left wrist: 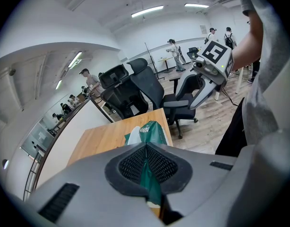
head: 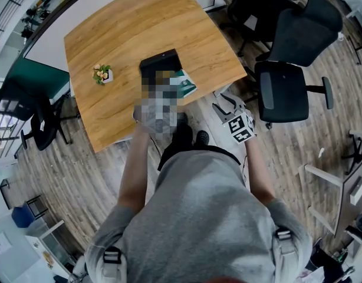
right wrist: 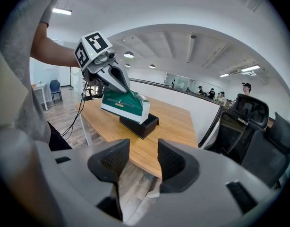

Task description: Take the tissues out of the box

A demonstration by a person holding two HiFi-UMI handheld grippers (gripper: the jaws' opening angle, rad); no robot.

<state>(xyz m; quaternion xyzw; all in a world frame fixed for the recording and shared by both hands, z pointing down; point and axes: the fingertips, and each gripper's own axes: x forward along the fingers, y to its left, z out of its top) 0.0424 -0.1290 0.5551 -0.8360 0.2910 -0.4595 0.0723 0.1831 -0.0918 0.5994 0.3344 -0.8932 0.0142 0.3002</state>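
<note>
Right gripper view: the left hand-held gripper (right wrist: 125, 89) pinches the green tissue pack (right wrist: 125, 105) over the black box (right wrist: 141, 125) on the wooden surface (right wrist: 178, 122). The right hand-held gripper (right wrist: 142, 162) is spread, with nothing between its jaws.

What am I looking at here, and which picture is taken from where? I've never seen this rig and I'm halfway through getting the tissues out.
There is no robot arm: a person holds a two-jaw gripper in each hand. The head view looks steeply down from a camera on the person's head. The other two views each look along one gripper's own jaws. On the wooden table stand a black box and a small potted plant. The left gripper is shut on the green tissue pack and holds it up over the box. The right gripper is open and empty, just off the table's edge. The cubes with square markers are parts of the grippers.
</note>
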